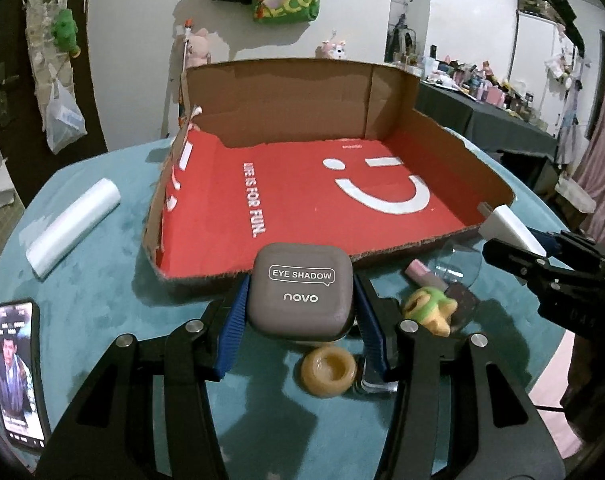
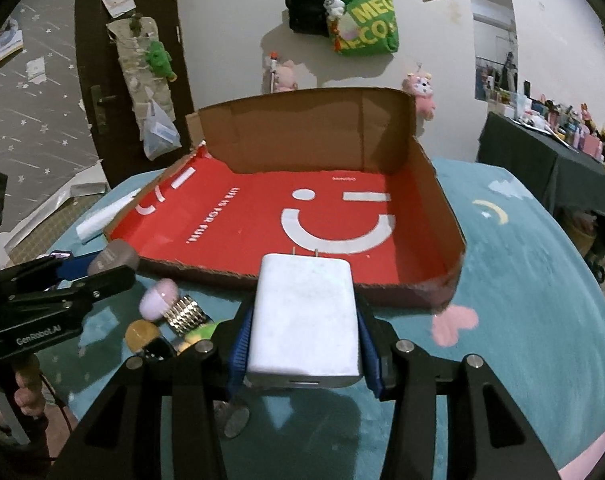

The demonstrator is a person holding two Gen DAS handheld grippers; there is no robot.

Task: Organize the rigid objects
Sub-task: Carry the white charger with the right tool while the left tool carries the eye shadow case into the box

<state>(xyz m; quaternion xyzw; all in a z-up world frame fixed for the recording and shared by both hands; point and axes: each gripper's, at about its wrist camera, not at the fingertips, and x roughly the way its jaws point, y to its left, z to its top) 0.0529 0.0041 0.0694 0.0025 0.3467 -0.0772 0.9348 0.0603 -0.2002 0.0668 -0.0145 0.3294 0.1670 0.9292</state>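
While both claws grip, the box sits bare on the table.
Left claw (image 1: 300, 304) is clamped on the compact (image 1: 300, 290), right claw (image 2: 304, 332) on the charger (image 2: 305, 320); both are held just short of the box's (image 1: 382, 256) near edge, above small items (image 1: 328, 372) on the table (image 1: 102, 280).

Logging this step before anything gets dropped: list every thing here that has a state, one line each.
left gripper: shut on eye shadow case
eye shadow case: lid closed, held
right gripper: shut on white charger
white charger: held, prongs out
cardboard box: open, nothing inside
phone: screen lit, lying flat
plastic bag roll: rolled up
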